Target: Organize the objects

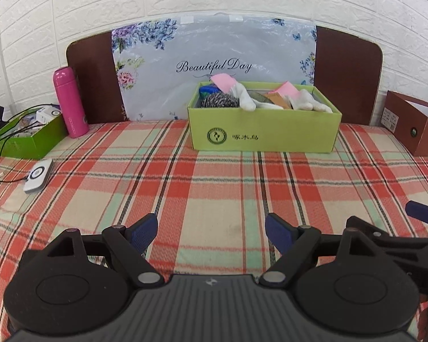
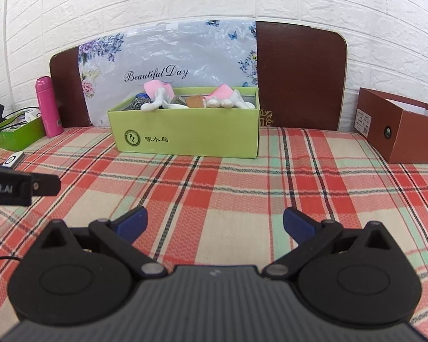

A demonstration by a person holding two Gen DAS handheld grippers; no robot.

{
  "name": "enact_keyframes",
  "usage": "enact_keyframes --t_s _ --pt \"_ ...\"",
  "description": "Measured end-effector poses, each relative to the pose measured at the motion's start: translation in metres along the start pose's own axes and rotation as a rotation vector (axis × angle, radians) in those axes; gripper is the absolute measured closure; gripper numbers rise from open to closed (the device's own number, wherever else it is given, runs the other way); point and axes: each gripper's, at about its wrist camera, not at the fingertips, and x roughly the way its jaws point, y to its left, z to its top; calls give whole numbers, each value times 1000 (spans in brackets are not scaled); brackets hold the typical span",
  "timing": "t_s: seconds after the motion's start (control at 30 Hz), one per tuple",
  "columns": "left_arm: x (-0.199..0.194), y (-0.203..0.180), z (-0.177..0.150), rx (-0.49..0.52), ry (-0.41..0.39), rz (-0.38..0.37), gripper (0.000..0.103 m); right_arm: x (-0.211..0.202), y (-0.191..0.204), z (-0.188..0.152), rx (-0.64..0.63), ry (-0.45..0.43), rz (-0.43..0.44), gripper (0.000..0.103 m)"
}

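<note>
A light green open box (image 1: 264,131) stands at the back of the plaid-covered bed; it also shows in the right wrist view (image 2: 185,135). It holds white and pink gloves (image 1: 244,94), a steel scouring ball (image 1: 219,100), a brown card (image 1: 278,99) and other small items. My left gripper (image 1: 211,235) is open and empty, low over the cloth in front of the box. My right gripper (image 2: 215,225) is open and empty too, to the right of the left one, whose body shows at the left edge (image 2: 20,188).
A pink bottle (image 1: 70,105) stands at back left beside a dark green box (image 1: 28,139) with cables. A white device (image 1: 38,175) lies on the cloth. An open brown box (image 2: 399,131) stands at the right. A headboard (image 2: 299,77) with a floral bag lines the wall.
</note>
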Motion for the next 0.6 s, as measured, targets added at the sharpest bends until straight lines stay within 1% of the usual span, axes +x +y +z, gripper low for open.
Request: enact_keyframes --t_s 0.17,0.4,0.6 --pt "6 -2 -10 -32 29 -39 17 -8 0 -9 0 -6 -14 0" --pt "19 -7 -14 -46 58 -64 17 -12 -2 -12 6 -7 -23 0" --pt "21 -9 -14 -42 62 -55 17 -7 2 -14 -1 11 -18 0"
